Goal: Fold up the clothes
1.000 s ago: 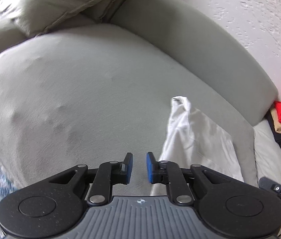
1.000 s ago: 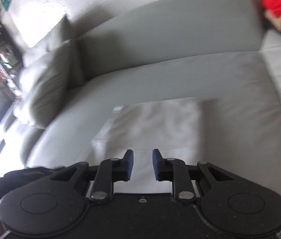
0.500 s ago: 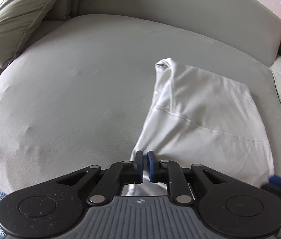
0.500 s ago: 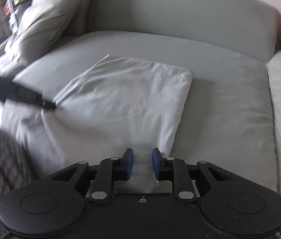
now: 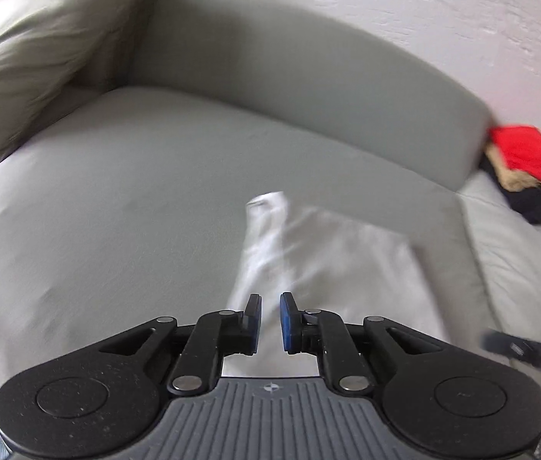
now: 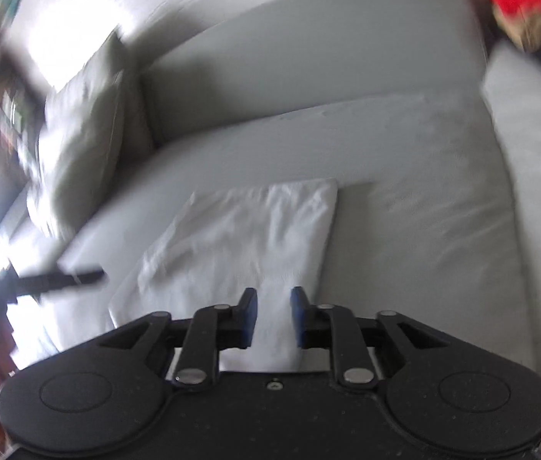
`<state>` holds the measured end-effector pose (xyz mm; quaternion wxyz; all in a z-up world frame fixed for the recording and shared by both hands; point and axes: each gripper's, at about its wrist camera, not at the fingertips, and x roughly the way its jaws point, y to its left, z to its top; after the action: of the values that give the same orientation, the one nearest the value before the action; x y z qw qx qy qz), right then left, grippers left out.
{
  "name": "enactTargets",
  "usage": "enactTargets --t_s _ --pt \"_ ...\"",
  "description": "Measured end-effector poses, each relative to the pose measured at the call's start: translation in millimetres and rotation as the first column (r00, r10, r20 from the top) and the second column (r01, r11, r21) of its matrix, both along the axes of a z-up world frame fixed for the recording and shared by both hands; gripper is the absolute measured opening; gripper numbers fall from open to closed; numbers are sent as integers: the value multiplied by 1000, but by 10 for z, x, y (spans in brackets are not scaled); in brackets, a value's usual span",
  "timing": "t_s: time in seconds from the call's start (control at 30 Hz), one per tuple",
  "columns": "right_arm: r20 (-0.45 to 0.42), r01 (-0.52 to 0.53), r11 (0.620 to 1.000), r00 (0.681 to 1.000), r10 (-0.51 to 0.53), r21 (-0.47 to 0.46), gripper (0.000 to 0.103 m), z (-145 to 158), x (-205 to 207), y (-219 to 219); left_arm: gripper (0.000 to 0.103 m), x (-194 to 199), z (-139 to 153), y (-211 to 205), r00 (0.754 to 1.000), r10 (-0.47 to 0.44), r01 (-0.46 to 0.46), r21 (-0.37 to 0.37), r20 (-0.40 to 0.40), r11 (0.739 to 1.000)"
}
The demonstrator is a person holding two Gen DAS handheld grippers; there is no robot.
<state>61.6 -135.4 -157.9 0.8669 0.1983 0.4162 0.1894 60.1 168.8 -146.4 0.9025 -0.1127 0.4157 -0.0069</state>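
A folded white garment (image 5: 332, 264) lies flat on the grey sofa seat (image 5: 124, 207); it also shows in the right wrist view (image 6: 247, 237). My left gripper (image 5: 270, 324) is open and empty above the garment's near left edge. My right gripper (image 6: 273, 316) is open and empty above the garment's near right corner. The left gripper's fingers (image 6: 63, 280) show as a dark blur at the garment's left side in the right wrist view. Both views are motion-blurred.
A pile of red, tan and black clothes (image 5: 523, 168) sits on the sofa at the far right, also in the right wrist view (image 6: 527, 4). A grey cushion (image 5: 36, 50) leans at the far left. The sofa backrest (image 5: 309, 69) runs behind.
My left gripper was shut at the garment's edge half a second ago and is now open. Both grippers have lifted and pulled back from the garment, which stays folded on the seat.
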Motion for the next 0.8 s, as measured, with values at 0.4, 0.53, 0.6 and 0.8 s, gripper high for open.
enactTargets --t_s 0.4,0.53,0.6,0.8 --pt "-259 270 890 949 -181 368 0 -1071 994 -209 11 764 -309 -213 1000 17 -17 62 2 998" --pt "-233 376 870 921 -313 318 3 -1049 1031 -440 5 723 -238 10 992 126 -128 64 29 990" --pt "-206 387 861 920 -335 330 6 -973 1003 -507 5 692 -103 8 995 85 -86 22 61 996" --pt "-159 268 874 962 -221 406 6 -831 1115 -288 14 884 47 -510 975 -199 203 -33 100 979"
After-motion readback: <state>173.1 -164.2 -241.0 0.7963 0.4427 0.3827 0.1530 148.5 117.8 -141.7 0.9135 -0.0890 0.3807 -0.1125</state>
